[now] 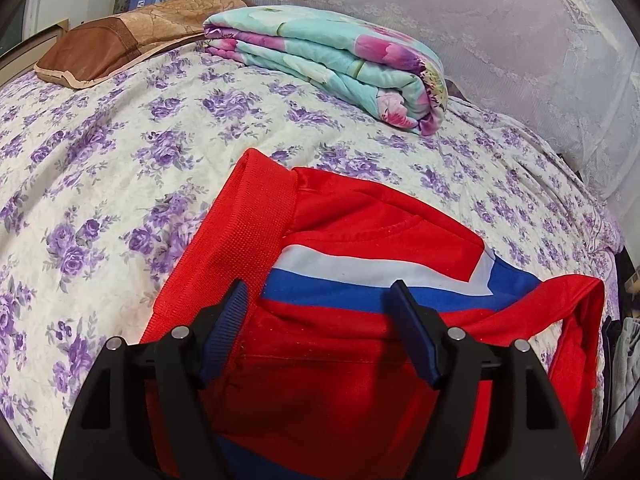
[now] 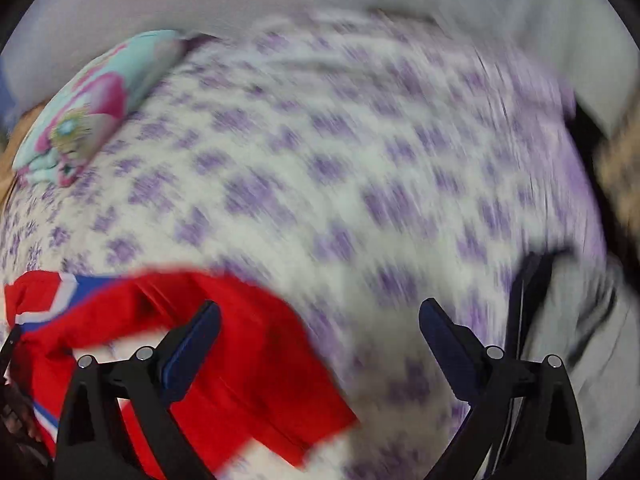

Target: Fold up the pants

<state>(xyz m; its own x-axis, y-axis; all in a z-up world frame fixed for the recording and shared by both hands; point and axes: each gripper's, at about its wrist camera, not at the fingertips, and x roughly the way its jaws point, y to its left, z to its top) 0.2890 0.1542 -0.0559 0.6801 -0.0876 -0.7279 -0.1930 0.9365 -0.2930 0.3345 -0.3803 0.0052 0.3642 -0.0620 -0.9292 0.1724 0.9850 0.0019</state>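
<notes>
Red knit pants point(image 1: 360, 360) with white and blue stripes, spread on the lilac-flowered bedspread point(image 1: 120, 160), likely flattened for folding. Left gripper point(image 1: 320, 304) poised over the cloth, jaws apart, nothing pinched; right gripper point(image 2: 320, 320) with jaws wide, empty, over bare bedspread beside the cloth. Pant legs cut off below, right view badly smeared.

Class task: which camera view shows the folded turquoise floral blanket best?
The left wrist view: the blanket lies sharp and whole on the bedspread, its folded layers visible. The right wrist view is motion-blurred and catches only one end of it at the left edge.
</notes>
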